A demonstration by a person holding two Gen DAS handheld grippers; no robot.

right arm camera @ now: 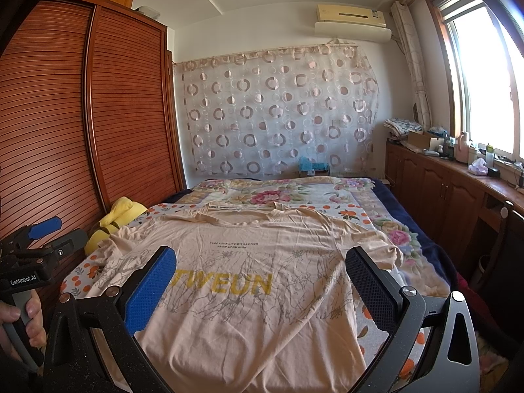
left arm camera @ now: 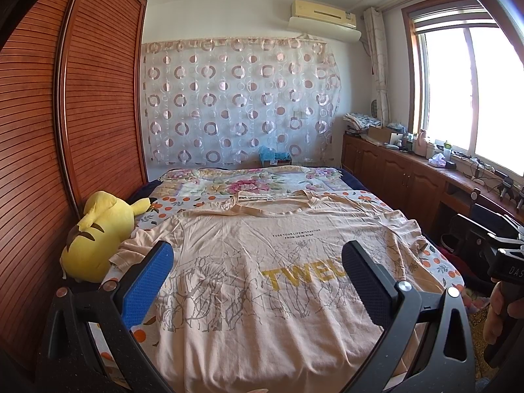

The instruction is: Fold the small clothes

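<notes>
Presently, I hold both grippers above the near end of the bed (left arm camera: 330,177), neither touching anything. My left gripper (left arm camera: 257,273) stands with its jaws wide apart and empty; one finger carries a blue pad (left arm camera: 147,283), the other a black one. My right gripper (right arm camera: 262,278) is likewise spread wide and holds nothing. In the right wrist view my left hand (right arm camera: 19,321) is seen at the left edge, wrapped around the handle of its gripper.

The task's garment, a beige T-shirt (left arm camera: 262,294), lies spread flat on the bed with its printed front facing up. Its neckline (left arm camera: 271,201) points toward the far wall and its hem lies nearest me. Yellow lettering (right arm camera: 226,283) crosses the chest, with grey line drawings around it and a small line of dark text above. The left sleeve (left arm camera: 137,249) is rumpled and lies just beside a yellow plush toy (left arm camera: 95,235); the right sleeve (right arm camera: 380,245) is bunched near the right edge of the bed. The body of the shirt shows shallow creases but no fold.

Under the shirt lies a sheet printed with oranges (right arm camera: 347,213), and beyond it a floral cover (right arm camera: 281,193). A slatted wooden wardrobe (left arm camera: 98,98) runs along the left side. A circle-patterned curtain (left arm camera: 235,98) hangs on the far wall. A cluttered wooden bench (right arm camera: 458,170) runs beneath the window (right arm camera: 484,75) on the right.
</notes>
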